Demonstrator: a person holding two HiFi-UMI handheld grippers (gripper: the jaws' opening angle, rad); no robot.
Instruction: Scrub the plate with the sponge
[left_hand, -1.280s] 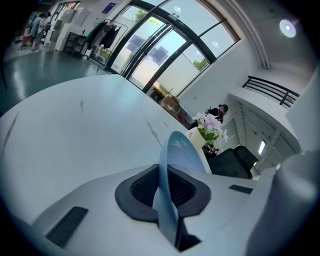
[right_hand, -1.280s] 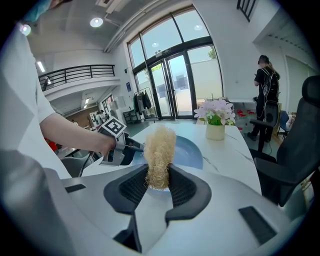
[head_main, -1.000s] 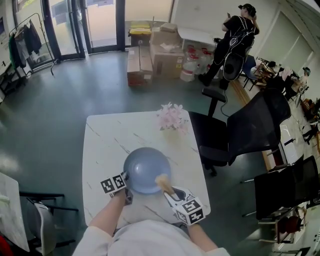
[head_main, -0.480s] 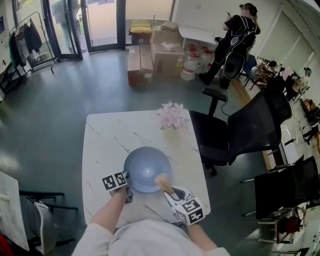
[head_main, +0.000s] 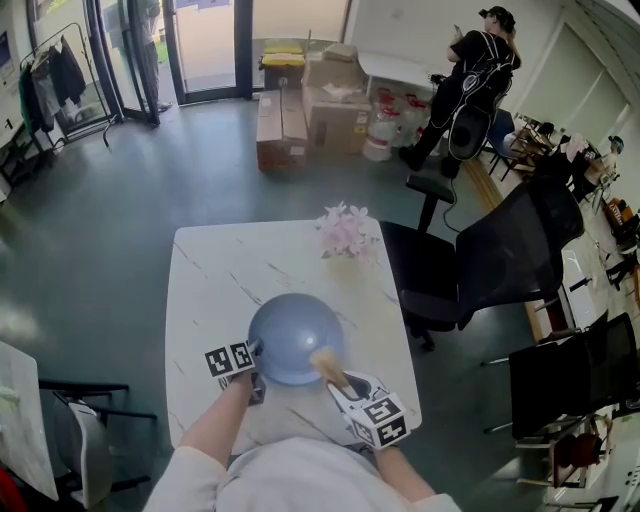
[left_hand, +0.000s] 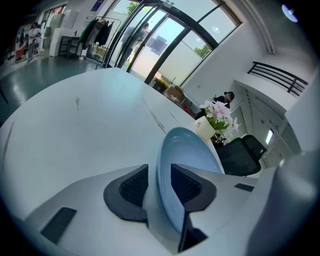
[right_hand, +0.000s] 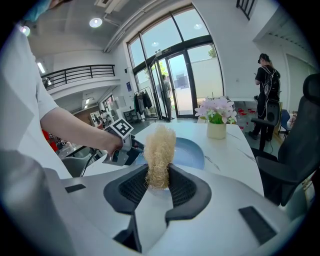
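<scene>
A blue plate (head_main: 295, 338) rests on the white marble table (head_main: 220, 290), near its front edge. My left gripper (head_main: 252, 362) is at the plate's left rim. In the left gripper view the plate (left_hand: 185, 155) stands edge-on between the jaws of the left gripper (left_hand: 159, 184). Those jaws are opening, and a thin gap shows beside the left pad. My right gripper (head_main: 335, 380) is shut on a tan fibrous sponge (head_main: 323, 362) at the plate's near right rim. In the right gripper view the sponge (right_hand: 160, 150) sticks up from the right gripper (right_hand: 159, 186), with the plate (right_hand: 187, 152) just beyond.
A small white pot of pink flowers (head_main: 345, 235) stands at the table's far right. Black office chairs (head_main: 470, 270) crowd the table's right side. Cardboard boxes (head_main: 300, 110) and a standing person (head_main: 470, 80) are far back across the floor.
The left gripper's marker cube has shifted very slightly. The plate, the sponge and the right gripper stay where they were.
</scene>
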